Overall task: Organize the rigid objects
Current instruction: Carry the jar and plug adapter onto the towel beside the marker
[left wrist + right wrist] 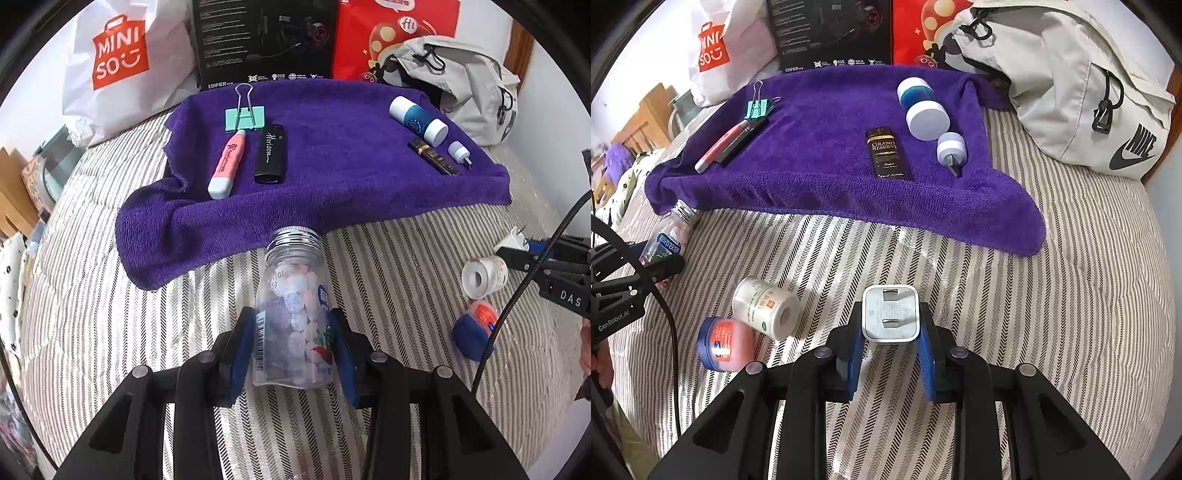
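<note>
Candy jar (293,314) sits clamped between my left gripper (293,343) pads, lying on the striped bedcover (388,258) with its metal cap touching the purple towel (332,166); its label print is too blurred to read. My right gripper (891,339) pinches a white plug adapter (891,314), prongs facing forward, its body hidden behind the pads. Beside it lie a white tape roll (766,308) and a small red-and-blue tin (726,343). Farther out on the towel rest a binder clip (244,118), pink highlighter (226,164), black case (271,153), blue-and-white tube (417,120) and dark box (887,153). A grey backpack (1071,92) crowds the towel's right corner.
</note>
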Action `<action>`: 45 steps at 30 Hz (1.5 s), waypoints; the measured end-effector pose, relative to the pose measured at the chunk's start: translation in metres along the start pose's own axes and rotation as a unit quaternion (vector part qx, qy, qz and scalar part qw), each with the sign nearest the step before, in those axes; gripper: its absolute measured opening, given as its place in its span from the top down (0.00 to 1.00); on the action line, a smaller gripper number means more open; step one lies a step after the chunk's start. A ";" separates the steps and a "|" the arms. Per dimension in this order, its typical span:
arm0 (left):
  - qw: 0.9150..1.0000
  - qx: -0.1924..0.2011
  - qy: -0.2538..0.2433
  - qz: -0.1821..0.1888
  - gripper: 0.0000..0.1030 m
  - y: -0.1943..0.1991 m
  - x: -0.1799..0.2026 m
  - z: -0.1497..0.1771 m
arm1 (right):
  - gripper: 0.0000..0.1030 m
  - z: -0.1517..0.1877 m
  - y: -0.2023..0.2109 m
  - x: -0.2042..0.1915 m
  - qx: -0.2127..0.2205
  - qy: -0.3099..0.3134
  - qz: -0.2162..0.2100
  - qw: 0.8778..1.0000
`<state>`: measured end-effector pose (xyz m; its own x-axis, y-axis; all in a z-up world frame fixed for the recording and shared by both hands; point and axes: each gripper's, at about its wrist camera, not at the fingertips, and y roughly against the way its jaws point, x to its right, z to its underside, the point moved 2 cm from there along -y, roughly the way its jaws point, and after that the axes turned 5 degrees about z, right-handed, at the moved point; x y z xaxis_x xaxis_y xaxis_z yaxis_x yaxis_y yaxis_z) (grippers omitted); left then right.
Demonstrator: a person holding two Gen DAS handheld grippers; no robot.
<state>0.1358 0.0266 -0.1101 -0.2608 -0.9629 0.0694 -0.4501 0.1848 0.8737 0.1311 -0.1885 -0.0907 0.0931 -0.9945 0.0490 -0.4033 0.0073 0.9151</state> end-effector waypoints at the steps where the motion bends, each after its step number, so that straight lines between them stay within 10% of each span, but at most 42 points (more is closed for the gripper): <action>1: 1.000 0.003 0.003 -0.001 0.63 0.000 0.000 0.001 | 0.74 0.001 0.000 0.000 0.003 0.000 0.001 1.000; 27: 0.997 0.029 0.048 0.056 0.63 0.025 -0.016 -0.003 | 0.75 -0.001 0.021 0.013 0.016 -0.008 -0.045 0.999; 45: 0.996 0.056 0.029 0.060 0.63 0.031 -0.016 -0.085 | 0.75 -0.048 0.043 0.021 0.045 0.011 -0.063 0.997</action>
<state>0.1988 0.0308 -0.0428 -0.2706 -0.9415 0.2011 -0.5116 0.3176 0.7984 0.1597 -0.2037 -0.0311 0.1669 -0.9845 -0.0544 -0.4663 -0.1274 0.8754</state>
